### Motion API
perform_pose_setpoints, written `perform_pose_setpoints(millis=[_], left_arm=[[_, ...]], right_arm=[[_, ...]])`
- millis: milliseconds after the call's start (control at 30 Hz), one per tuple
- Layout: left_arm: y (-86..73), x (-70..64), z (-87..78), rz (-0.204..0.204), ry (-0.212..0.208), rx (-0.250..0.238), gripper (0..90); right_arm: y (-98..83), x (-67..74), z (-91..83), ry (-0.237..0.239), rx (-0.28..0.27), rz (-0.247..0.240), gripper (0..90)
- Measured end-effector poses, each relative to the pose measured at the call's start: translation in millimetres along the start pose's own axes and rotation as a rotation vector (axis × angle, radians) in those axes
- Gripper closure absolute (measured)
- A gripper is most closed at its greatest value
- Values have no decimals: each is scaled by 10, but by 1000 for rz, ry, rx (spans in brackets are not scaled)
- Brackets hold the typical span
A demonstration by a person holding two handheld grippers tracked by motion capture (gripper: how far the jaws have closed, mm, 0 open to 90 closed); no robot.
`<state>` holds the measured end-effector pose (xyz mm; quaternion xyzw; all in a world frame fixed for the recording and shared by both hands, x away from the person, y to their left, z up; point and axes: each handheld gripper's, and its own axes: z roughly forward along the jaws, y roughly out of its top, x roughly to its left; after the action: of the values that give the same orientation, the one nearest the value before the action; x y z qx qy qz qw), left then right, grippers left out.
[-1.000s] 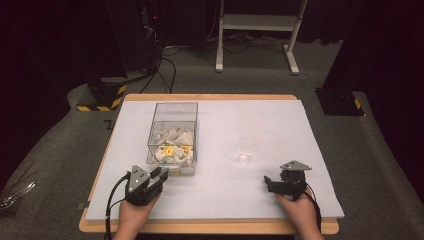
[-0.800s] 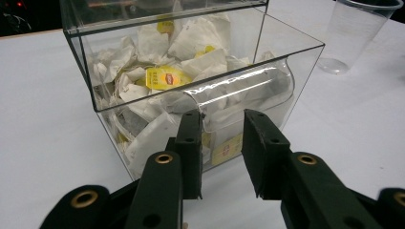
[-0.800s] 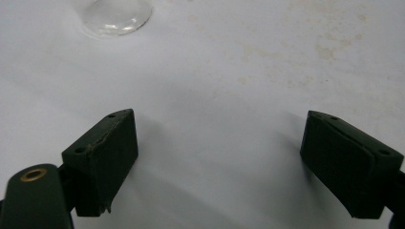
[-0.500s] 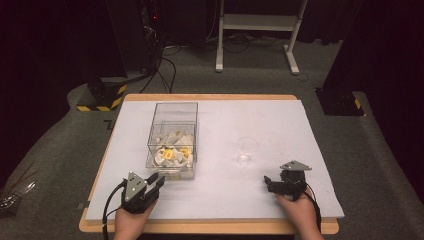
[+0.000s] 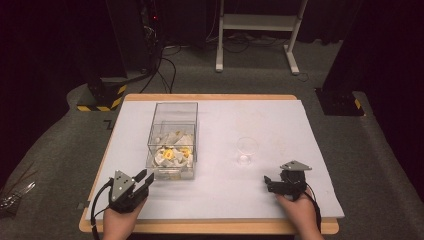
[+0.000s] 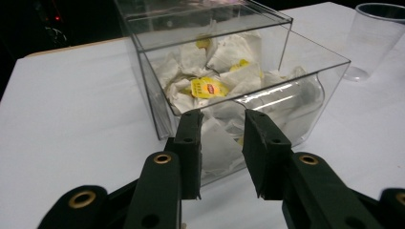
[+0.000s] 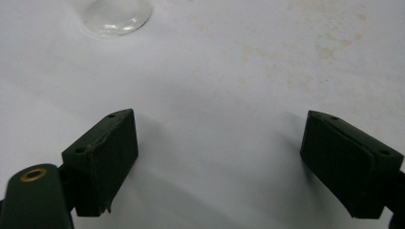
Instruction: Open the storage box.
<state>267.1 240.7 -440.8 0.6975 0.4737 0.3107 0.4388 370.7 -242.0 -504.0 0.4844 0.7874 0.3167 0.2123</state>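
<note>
The left gripper (image 5: 142, 179) is hovering just short of the clear plastic box of white and yellow tea bags (image 5: 172, 145), its jaws narrowly parted and empty after reopening slightly. The right gripper (image 5: 270, 184) is resting on the white table cover (image 5: 220, 190), jaws spread wide, empty, near the clear plastic cup (image 5: 247, 150).

Black claws (image 6: 222, 143), brass-ringed screw holes.

A wooden table (image 5: 210, 227) under a white sheet (image 5: 280, 125) stands on grey carpet (image 5: 60, 150). Beyond its far edge the room is dark — a white metal frame (image 5: 255, 22), black cables (image 5: 165, 60), and yellow-black striped bases (image 5: 97, 97) at both far corners.
</note>
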Motion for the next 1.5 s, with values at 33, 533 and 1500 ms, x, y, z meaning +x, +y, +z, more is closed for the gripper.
perform_pose_setpoints(millis=[33,533,1500], left_arm=[[11,17,-5,-2,4,1,677],[203,186,100,-7,38,2,664],[188,252,505,-30,62,17,716]], right_arm=[[0,0,0,0,0,0,126],[-1,0,2,0,-2,-1,125],[-1,1,0,-1,-1,1,126]])
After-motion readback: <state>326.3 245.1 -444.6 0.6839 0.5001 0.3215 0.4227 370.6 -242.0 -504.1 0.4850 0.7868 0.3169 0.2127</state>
